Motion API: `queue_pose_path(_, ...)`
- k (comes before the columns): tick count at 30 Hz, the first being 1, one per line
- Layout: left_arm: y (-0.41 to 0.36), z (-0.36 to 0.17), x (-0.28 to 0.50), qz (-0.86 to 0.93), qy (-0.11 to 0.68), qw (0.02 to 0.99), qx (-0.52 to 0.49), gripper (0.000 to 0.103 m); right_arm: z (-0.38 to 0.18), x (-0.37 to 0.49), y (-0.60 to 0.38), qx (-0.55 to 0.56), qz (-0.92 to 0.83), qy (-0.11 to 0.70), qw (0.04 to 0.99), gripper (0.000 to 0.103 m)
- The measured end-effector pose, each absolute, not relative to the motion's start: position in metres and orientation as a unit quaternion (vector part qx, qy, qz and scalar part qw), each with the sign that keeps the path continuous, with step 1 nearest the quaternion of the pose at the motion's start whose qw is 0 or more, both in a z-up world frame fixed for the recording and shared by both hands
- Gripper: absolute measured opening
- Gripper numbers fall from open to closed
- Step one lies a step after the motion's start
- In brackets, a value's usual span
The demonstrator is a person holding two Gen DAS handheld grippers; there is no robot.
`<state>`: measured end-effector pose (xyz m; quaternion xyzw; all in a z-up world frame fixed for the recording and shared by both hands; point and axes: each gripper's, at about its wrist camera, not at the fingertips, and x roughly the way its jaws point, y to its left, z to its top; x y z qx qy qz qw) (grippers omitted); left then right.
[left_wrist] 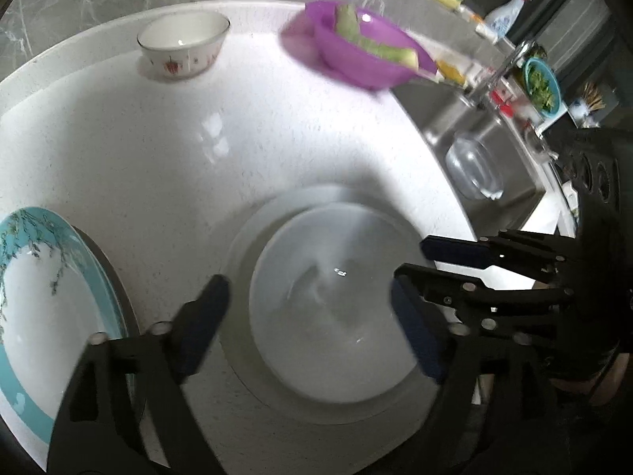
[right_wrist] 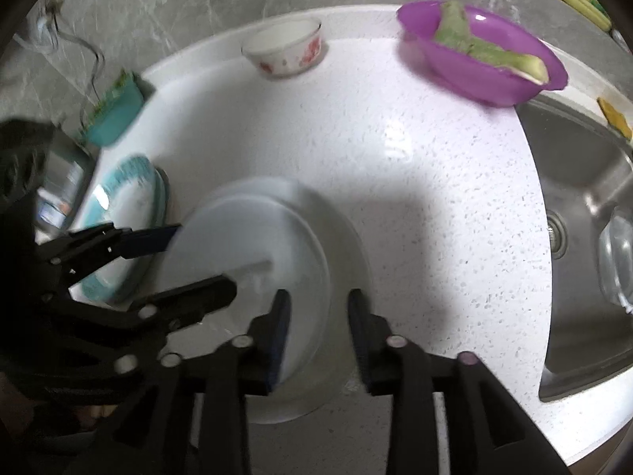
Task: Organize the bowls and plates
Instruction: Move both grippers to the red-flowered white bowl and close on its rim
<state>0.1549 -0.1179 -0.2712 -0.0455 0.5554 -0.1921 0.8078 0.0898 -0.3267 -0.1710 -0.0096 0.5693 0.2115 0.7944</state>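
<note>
A white plate point(left_wrist: 324, 316) rests on a larger white plate point(left_wrist: 245, 360) on the speckled counter; in the right wrist view the upper plate point(right_wrist: 245, 245) is blurred. My left gripper point(left_wrist: 308, 289) hovers over the stack, jaws wide open and holding nothing. My right gripper point(right_wrist: 318, 308) is open too, its jaws astride the stack's right rim with neither pad pressing on it. Each gripper shows in the other's view: the right gripper point(left_wrist: 415, 257) and the left gripper point(right_wrist: 198, 261). A teal-rimmed plate point(left_wrist: 47, 297) point(right_wrist: 130, 198) lies to the left. A small red-printed bowl point(left_wrist: 184, 45) point(right_wrist: 285, 49) stands at the back.
A purple bowl point(left_wrist: 356, 51) point(right_wrist: 482, 63) with green vegetable pieces sits at the back right by the steel sink point(left_wrist: 494, 118) point(right_wrist: 585, 182). A clear glass bowl point(left_wrist: 472, 166) lies in the sink. Bottles and a tap stand behind it. A teal container point(right_wrist: 114, 114) stands at the left wall.
</note>
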Motion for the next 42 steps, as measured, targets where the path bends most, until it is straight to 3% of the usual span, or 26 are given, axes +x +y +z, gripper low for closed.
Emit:
queue_pose_path(1,-0.114,-0.267,0.157,-0.181,0.553,0.812,-0.041,0.103,-0.167,0.091,-0.328,-0.019,0.199,0.565,0.801,0.066)
queue_pose_path(3,-0.108,-0.264,0.161,-0.181,0.556,0.810,-0.054,0.103,-0.162,0.095,-0.333,-0.014,0.195,0.561,0.804,0.079)
queue_pose_path(10,-0.073,-0.220,0.193,-0.190,0.535,0.820,-0.073,0.103,-0.131,0.129,-0.331,0.018,0.234,0.544,0.805,0.082)
queue_pose_path(17,-0.011,-0.189,0.322,-0.133,0.506,0.851,-0.038,0.103,-0.089,0.250,-0.294,0.049,0.254,0.516,0.817,0.085)
queue_pose_path(24,0.012,-0.238,0.433,-0.098,0.568,0.817,-0.019,0.101,-0.123,0.345,-0.242,0.041,0.228,0.564,0.793,0.083)
queue_pose_path(32,0.019,-0.302,0.466,-0.105,0.617,0.779,-0.027,0.100,-0.185,0.378,-0.212,0.021,0.211,0.618,0.757,0.080)
queue_pose_path(34,0.020,-0.310,0.475,-0.104,0.620,0.777,-0.035,0.090,-0.195,0.384,-0.211,0.022,0.207,0.624,0.753,0.079)
queue_pose_path(38,0.029,-0.319,0.488,-0.104,0.623,0.774,-0.045,0.083,-0.208,0.395,-0.212,0.045,0.205,0.633,0.745,0.075)
queue_pose_path(39,0.029,-0.321,0.489,-0.104,0.624,0.773,-0.043,0.069,-0.210,0.397,-0.213,0.045,0.203,0.635,0.744,0.073)
queue_pose_path(41,0.030,-0.327,0.494,-0.113,0.629,0.767,-0.050,0.063,-0.215,0.400,-0.214,0.047,0.203,0.639,0.740,0.065)
queue_pose_path(42,0.031,-0.328,0.496,-0.115,0.629,0.767,-0.050,0.056,-0.218,0.401,-0.215,0.050,0.201,0.642,0.738,0.057)
